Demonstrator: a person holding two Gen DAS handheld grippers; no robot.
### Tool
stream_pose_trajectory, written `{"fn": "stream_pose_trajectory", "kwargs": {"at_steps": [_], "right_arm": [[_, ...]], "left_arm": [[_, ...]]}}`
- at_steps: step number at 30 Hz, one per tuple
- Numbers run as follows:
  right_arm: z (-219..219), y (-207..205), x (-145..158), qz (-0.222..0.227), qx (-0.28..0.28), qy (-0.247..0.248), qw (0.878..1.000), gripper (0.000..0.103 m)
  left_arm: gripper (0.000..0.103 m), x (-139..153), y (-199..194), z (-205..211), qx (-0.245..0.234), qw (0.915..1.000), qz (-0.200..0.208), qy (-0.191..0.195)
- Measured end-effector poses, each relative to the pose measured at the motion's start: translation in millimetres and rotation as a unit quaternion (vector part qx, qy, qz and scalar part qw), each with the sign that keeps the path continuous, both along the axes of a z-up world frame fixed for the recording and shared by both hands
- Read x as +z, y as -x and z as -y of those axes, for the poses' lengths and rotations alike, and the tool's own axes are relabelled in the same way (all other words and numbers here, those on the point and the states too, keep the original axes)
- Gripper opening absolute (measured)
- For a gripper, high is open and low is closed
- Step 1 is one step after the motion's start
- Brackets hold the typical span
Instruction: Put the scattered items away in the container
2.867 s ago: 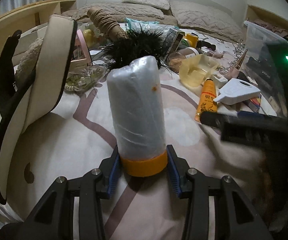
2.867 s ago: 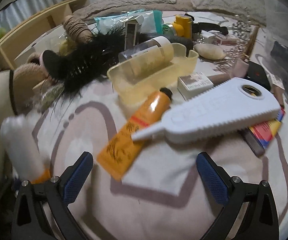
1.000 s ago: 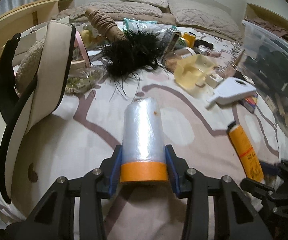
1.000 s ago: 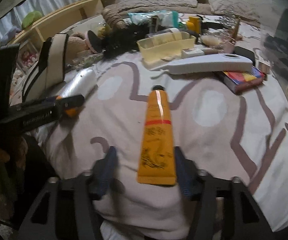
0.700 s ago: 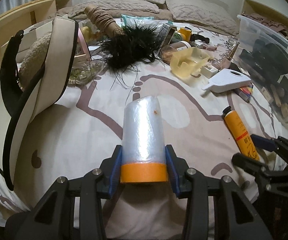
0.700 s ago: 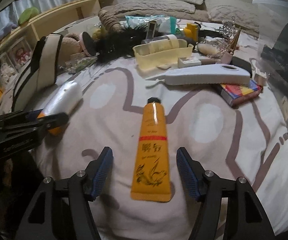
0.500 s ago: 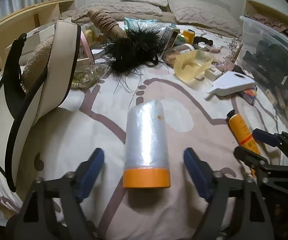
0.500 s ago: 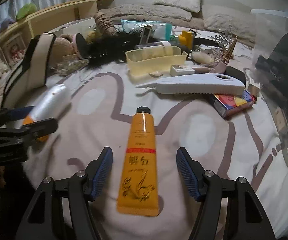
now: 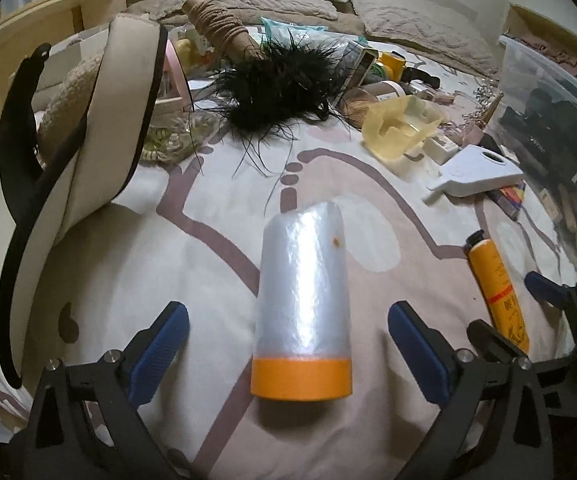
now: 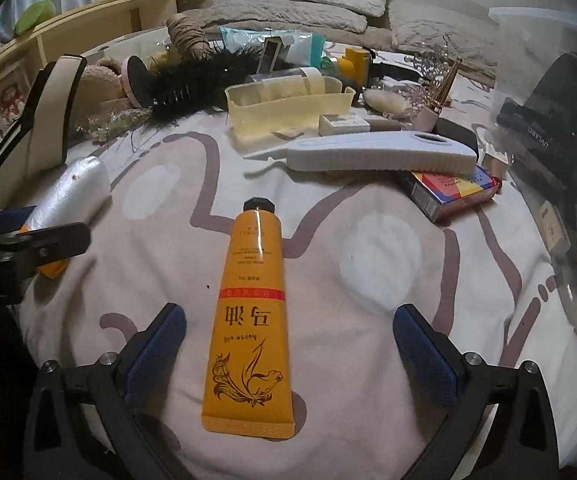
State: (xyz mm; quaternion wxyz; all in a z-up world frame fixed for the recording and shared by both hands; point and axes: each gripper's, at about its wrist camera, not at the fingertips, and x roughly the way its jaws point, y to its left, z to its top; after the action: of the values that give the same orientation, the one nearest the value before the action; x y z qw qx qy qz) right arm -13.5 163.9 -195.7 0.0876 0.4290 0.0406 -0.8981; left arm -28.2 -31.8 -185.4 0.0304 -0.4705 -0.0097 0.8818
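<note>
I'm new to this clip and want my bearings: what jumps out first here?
A plastic-wrapped roll with an orange end lies on the bedspread between the left tool's open jaws. An orange tube lies likewise between the right tool's open jaws. Behind them, a black feather tuft tops a heap of clutter.

Dim, soft indoor light, faint shadows; sharp centre, fisheye-bent edges with dark corners

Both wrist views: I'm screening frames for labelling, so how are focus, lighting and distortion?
Left wrist view: dim and grainy, the plastic-wrapped roll sharp with white glare on its film. Right wrist view: the orange tube is crisp, its print readable. Both: fisheye bending and black vignette corners.
</note>
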Motion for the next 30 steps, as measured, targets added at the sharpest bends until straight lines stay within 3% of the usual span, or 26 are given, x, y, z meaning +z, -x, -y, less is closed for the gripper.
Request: {"fn": "stream_pose_trajectory", "kwargs": {"at_steps": [1,2,3,6,8,12,13,30], "right_arm": [[0.5,-2.2,2.1,-0.010,0.000,-0.003,1.000,0.068],[2.1,-3.7,3.9,-0.018,0.003,-0.008,1.000,0.062],[4.8,-4.8,4.8,-0.023,0.009,-0.014,1.000,0.049],[14.5,-7.4,5.4,-0.029,0.034,-0.033,0.998,0.033],[18.0,-7.5,5.8,-0.031,0.042,-0.043,0.998,0.033],[11.6,-4.0,8.4,-0.020,0.042,-0.021,0.999,0.033],[10.4,-3.6,9.2,-0.018,0.042,-0.016,0.999,0.033],[-15.6,-4.0,36.6,-0.015,0.029,0.070,0.997,0.032]], "left_arm": [[0.098,-0.3,1.0,-2.0,-0.002,1.0000,0.000,0.004],[0.096,-0.7,1.7,-3.8,-0.005,1.0000,-0.001,0.007],[0.091,-1.3,2.1,-5.1,-0.009,0.9999,-0.001,0.008],[0.086,-4.6,4.1,-9.9,-0.018,0.9997,0.004,0.019],[0.078,-5.5,4.3,-13.5,-0.025,0.9993,0.002,0.027],[0.043,-2.1,5.2,-16.5,-0.034,0.9989,-0.005,0.033],[0.040,-0.7,5.4,-16.2,-0.035,0.9988,-0.007,0.034],[0.040,28.9,-4.5,-26.3,-0.057,0.9975,-0.038,0.015]]}}
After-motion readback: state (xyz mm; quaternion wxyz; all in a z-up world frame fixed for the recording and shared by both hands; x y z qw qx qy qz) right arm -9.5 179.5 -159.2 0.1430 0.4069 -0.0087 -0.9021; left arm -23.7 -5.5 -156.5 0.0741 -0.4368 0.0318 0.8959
